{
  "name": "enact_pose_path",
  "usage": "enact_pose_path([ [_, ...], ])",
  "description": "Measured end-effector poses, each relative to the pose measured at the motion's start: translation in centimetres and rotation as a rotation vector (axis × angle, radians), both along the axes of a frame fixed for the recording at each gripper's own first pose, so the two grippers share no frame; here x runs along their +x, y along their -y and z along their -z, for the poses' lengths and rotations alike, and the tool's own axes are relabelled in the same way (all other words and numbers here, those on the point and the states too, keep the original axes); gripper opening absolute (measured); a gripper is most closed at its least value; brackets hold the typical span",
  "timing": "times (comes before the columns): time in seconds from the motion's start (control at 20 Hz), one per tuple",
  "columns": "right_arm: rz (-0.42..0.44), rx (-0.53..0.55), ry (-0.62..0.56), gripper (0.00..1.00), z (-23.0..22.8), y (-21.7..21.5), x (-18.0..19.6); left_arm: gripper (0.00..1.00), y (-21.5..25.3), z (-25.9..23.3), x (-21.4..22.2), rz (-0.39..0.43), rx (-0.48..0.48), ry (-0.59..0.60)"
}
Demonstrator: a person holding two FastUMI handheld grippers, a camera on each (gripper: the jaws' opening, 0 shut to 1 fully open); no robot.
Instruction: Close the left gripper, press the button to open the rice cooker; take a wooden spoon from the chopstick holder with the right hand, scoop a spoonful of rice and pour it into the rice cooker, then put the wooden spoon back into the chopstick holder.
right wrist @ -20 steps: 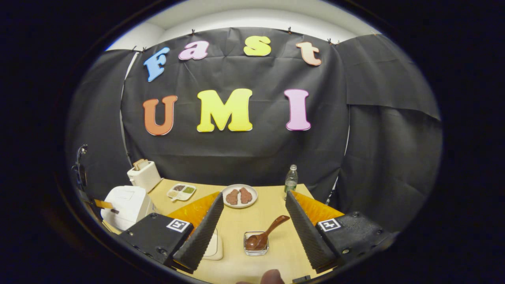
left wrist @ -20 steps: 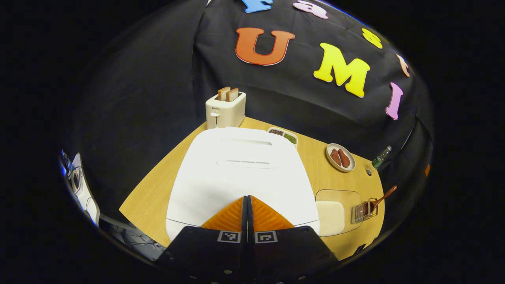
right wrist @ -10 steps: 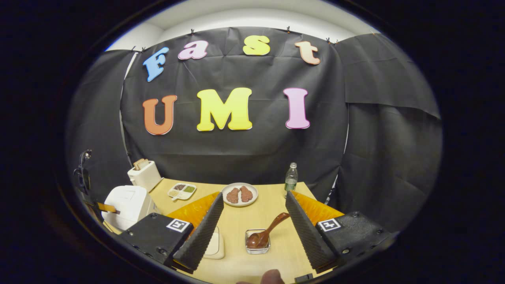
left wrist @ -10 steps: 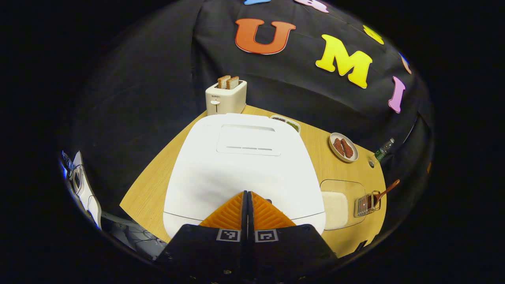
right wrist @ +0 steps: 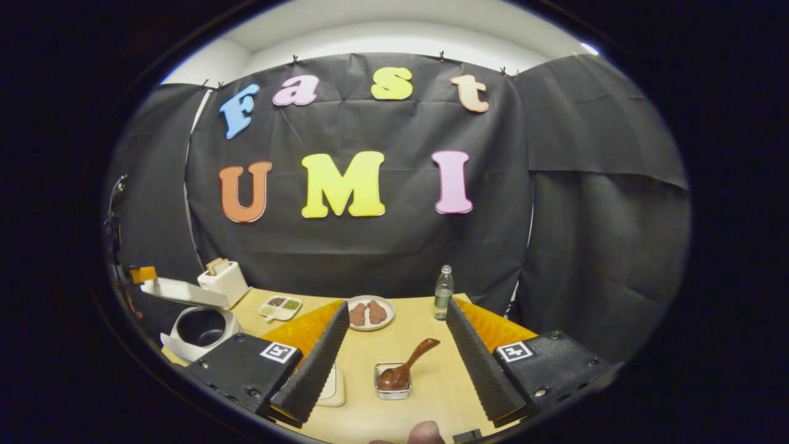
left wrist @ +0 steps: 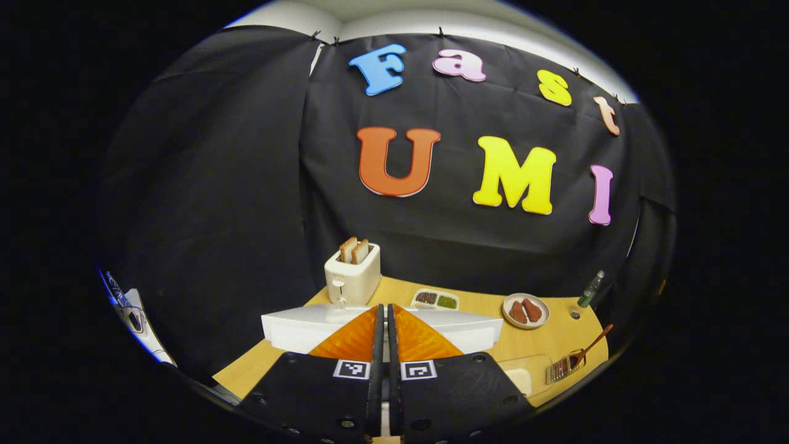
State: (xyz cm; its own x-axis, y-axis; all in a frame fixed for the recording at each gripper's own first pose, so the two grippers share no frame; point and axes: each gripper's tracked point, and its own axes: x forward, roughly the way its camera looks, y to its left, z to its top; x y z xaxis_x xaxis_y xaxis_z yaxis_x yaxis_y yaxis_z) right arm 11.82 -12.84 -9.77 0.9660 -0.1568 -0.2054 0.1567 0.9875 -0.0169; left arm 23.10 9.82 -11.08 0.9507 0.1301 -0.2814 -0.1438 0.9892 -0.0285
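The left gripper (left wrist: pixel 383 314) had its jaws pressed together on nothing, right at the near edge of the raised lid (left wrist: pixel 471 327) of the rice cooker (right wrist: pixel 198 330); in the right gripper view the cooker stood open at the table's (right wrist: pixel 407 339) left, its dark pot exposed; the right gripper (right wrist: pixel 394 342) stood wide apart and empty; between its fingers the wooden spoon (right wrist: pixel 404 369) leaned in the chopstick holder (right wrist: pixel 388 386); the rice container (right wrist: pixel 331 385) lay just left.
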Motion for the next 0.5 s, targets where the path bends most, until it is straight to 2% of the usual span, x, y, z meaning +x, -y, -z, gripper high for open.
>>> enact_pose_path([
  [0.25,0.012,-0.011,0.013,1.0,-0.8,1.2,-1.8,0.05,1.7,-4.7,0.4,0.032,-0.002,0.099],
  [0.35,0.015,-0.01,0.018,1.0,-0.9,1.6,-2.3,0.17,2.4,-5.8,-0.5,0.043,0.007,0.124],
  [0.5,0.016,-0.004,0.02,1.0,-0.7,2.0,-3.1,0.18,3.9,-6.7,-2.3,0.066,0.0,0.138],
])
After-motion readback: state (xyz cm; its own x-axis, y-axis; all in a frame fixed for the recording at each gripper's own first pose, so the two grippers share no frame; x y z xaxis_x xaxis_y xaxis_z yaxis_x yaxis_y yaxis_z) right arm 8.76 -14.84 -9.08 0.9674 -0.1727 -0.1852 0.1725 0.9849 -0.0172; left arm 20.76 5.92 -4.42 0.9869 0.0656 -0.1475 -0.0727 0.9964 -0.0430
